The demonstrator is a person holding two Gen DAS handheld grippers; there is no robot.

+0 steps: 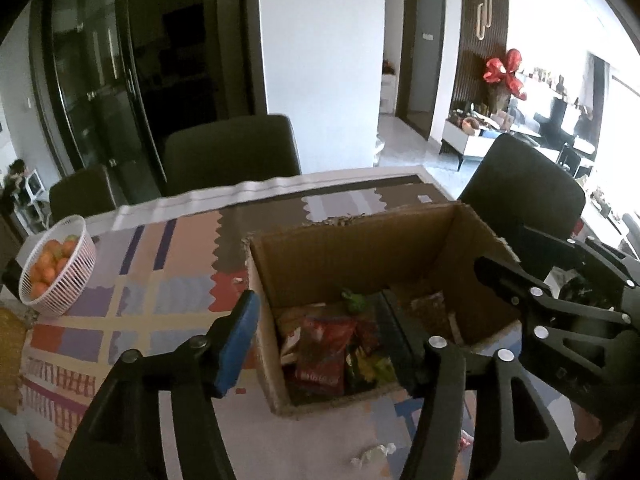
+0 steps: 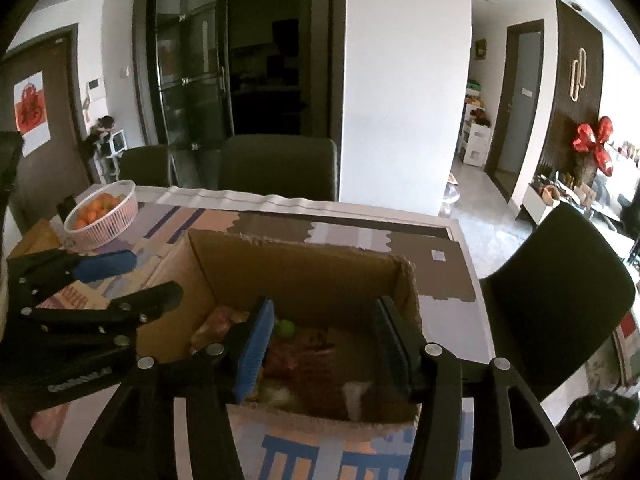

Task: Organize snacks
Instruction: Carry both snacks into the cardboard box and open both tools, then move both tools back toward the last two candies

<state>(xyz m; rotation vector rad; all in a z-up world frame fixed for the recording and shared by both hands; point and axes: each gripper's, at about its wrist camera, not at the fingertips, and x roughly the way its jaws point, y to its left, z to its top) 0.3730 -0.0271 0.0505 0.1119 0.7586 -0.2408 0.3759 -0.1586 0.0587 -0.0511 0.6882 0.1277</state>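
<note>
Left wrist view: our left gripper (image 1: 320, 340) hangs spread wide over the cardboard box (image 1: 360, 248) of snack packets (image 1: 320, 352), their print unreadable. Our right gripper (image 2: 324, 344) gapes empty too.

Both wrist views close above cardboard box (image 1: 360, 264) (image 2: 304, 276), facing chairs; box shared.

Home dining area — table (image 1: 192, 240), chairs (image 2: 280, 168), orange basket (image 2: 105, 214).

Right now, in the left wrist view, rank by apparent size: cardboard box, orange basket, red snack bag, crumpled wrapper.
1. cardboard box
2. orange basket, though it sits farther off
3. red snack bag
4. crumpled wrapper, though nearest the camera
</note>
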